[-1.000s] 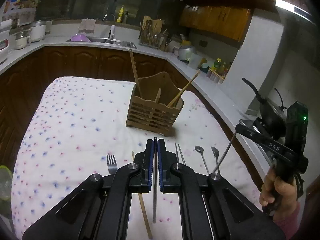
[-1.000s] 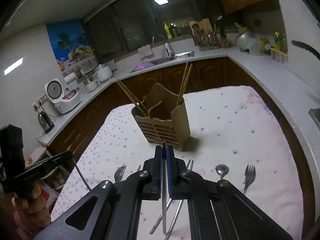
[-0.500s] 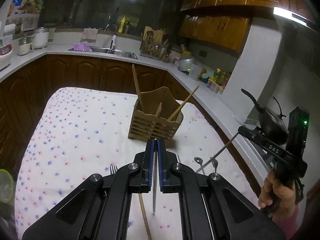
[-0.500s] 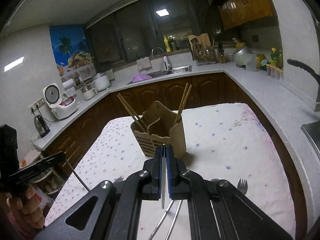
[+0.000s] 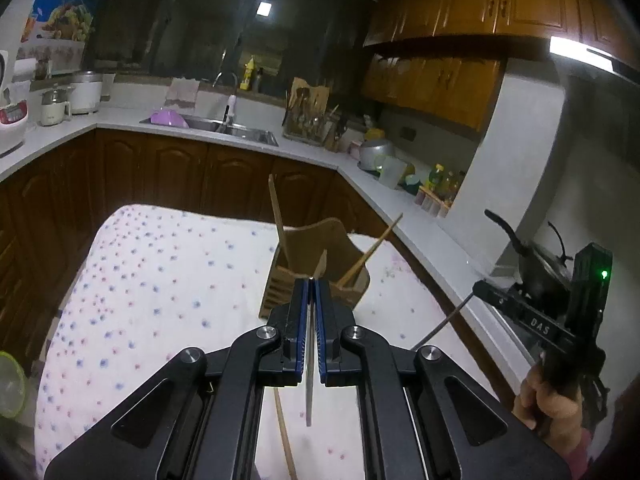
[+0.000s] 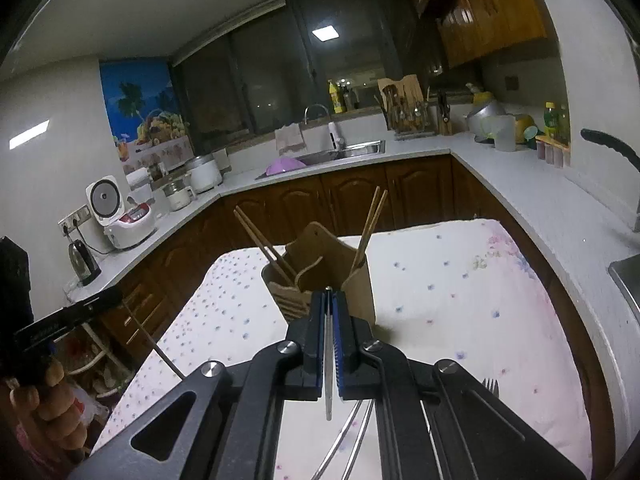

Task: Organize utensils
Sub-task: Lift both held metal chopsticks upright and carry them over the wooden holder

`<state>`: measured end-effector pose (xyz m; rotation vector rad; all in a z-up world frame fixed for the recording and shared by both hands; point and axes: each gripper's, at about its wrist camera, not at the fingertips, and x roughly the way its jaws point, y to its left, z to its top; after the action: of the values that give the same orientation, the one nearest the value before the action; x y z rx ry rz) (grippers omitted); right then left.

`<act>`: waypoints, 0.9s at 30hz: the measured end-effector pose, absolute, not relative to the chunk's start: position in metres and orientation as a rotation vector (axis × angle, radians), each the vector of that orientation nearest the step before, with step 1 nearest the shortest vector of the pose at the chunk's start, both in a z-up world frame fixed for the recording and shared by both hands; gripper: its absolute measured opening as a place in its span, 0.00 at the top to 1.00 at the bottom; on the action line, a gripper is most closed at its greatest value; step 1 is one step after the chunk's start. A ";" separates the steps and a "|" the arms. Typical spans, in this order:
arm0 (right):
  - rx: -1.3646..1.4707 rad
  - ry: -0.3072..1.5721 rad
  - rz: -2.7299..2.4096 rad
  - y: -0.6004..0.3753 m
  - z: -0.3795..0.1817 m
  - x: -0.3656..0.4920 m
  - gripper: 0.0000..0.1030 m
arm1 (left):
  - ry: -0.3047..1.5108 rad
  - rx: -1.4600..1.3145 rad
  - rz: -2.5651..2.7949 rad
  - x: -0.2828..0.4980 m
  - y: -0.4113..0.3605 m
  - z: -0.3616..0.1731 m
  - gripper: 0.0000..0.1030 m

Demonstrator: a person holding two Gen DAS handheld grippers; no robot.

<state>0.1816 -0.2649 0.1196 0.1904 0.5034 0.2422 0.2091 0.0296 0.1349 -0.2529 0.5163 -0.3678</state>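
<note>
Holding: in my left gripper (image 5: 311, 280), fingers clenched on a thin metal utensil (image 5: 309, 392), its end hanging below them.
Right gripper (image 6: 329, 292): my fingers grip a second metal utensil (image 6: 328, 380) the same way.
Wooden holder (image 6: 320, 264): upright on the flowered tabletop (image 5: 160, 280) ahead of both my grippers, chopsticks (image 6: 370, 224) leaning inside.
On the cloth: a wooden chopstick (image 5: 282, 432), a metal pair (image 6: 348, 436), a fork (image 6: 490, 386).

Dim kitchen: wooden cabinets (image 5: 460, 4), dark window (image 6: 256, 80).
</note>
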 end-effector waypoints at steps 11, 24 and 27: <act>0.210 0.462 0.240 -0.267 0.131 0.192 0.96 | 0.461 -0.276 -0.354 0.226 0.034 0.152 0.97; 0.224 0.387 0.232 -0.271 0.153 0.208 0.96 | 0.382 -0.308 -0.348 0.249 0.039 0.169 0.97; 0.223 0.359 0.232 -0.269 0.163 0.215 0.96 | 0.357 -0.306 -0.343 0.259 0.039 0.177 0.97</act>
<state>0.2149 -0.2687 0.1630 0.2232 0.3589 0.2319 0.2589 0.0395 0.1773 -0.3061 0.3574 -0.3427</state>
